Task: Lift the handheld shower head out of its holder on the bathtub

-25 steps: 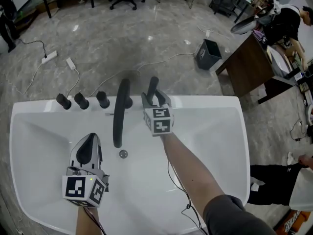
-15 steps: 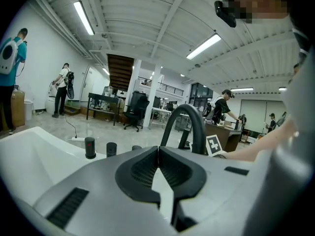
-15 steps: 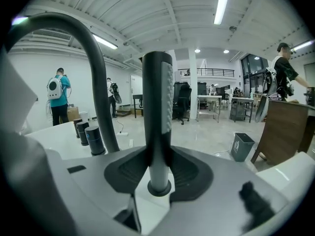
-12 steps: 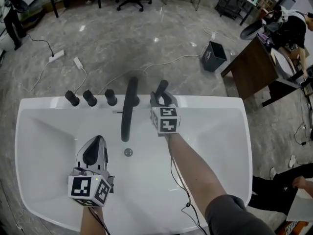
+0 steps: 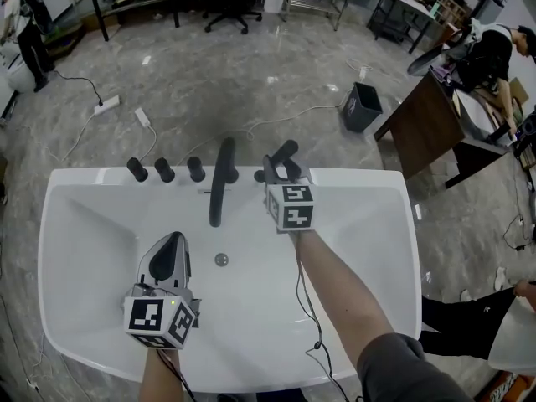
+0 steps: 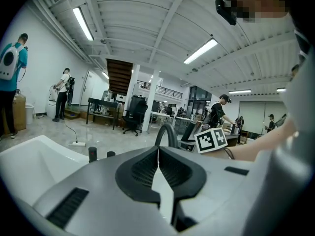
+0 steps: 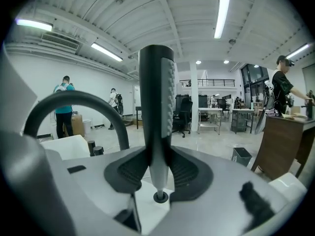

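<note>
Nearest the camera, the left gripper (image 5: 172, 241) hung over the near left part of the white bathtub (image 5: 368, 182), and its fingers (image 6: 142, 168) were pressed together with nothing between them. The person's right arm (image 5: 335, 296) reached across the basin above the round drain (image 5: 221, 260).

At the far rim, the right gripper (image 5: 281, 167) had its fingers (image 7: 184, 173) clamped narrowly on the black handheld shower head (image 5: 286, 152). In the right gripper view the shower head (image 7: 156, 97) stood upright between the two pads, which pressed on it from both sides. Below the pads its lower end tapered to a thin grey stem that met a small dark ring on the white rim. Whether the stem was fully clear of that ring could not be told.

Just to the left of the shower head, the black faucet spout (image 5: 219, 182) arched from the rim out over the basin. Three black knobs (image 5: 165, 170) stood in a row on the rim further left.

Beyond the tub lay a grey marbled floor (image 5: 251, 74) with white cables and a power strip (image 5: 106, 104). A dark bin (image 5: 360, 107) sat near a wooden bench (image 5: 423, 120) at the right, and a person (image 5: 494, 44) stood beyond that.
</note>
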### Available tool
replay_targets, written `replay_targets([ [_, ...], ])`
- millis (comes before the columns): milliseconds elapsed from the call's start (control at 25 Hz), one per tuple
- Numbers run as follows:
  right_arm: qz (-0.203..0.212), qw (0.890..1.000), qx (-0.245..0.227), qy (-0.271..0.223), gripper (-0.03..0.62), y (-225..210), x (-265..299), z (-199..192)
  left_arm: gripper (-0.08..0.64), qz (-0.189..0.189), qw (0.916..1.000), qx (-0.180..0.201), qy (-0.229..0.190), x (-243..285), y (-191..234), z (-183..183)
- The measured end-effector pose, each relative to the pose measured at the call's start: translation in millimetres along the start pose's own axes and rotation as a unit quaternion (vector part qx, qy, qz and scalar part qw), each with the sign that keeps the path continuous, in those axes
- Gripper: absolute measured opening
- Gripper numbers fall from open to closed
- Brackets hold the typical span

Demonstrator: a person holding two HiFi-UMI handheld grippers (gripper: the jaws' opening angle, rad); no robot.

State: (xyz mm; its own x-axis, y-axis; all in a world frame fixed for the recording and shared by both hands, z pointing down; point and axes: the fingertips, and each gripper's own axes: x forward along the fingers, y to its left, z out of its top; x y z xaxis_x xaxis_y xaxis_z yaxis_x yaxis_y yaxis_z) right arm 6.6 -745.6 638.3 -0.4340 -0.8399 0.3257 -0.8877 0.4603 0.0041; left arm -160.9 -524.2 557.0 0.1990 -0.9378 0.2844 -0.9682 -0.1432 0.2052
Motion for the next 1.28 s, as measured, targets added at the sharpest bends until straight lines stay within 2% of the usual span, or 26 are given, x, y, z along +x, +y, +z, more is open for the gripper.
replay_targets([
  [320, 0.016, 0.999, -0.019, -0.034, 0.141, 6, -74, 51, 0.015, -0.011, 0.9997, 0.009, -0.018, -38, -37, 31],
  [680, 0.019, 0.995, -0.048, -0.081, 0.141, 28, -165, 99, 0.015, -0.038, 0.9985, 0.011, -0.038, -91, -77, 47],
  [880, 0.008, 0.995, -0.031, -0.092, 0.141, 46, -231, 104, 0.016, -0.065, 0.9966, 0.011, -0.049, -137, -101, 46],
  [1080, -0.004, 0.994, -0.032, -0.1, 0.141, 76, -299, 107, 0.016, -0.079, 0.9954, 0.023, -0.048, -198, -107, 43],
  [1280, -0.015, 0.993, 0.013, -0.121, 0.141, 100, -370, 110, 0.015, -0.08, 0.9952, 0.03, -0.048, -265, -111, 41],
])
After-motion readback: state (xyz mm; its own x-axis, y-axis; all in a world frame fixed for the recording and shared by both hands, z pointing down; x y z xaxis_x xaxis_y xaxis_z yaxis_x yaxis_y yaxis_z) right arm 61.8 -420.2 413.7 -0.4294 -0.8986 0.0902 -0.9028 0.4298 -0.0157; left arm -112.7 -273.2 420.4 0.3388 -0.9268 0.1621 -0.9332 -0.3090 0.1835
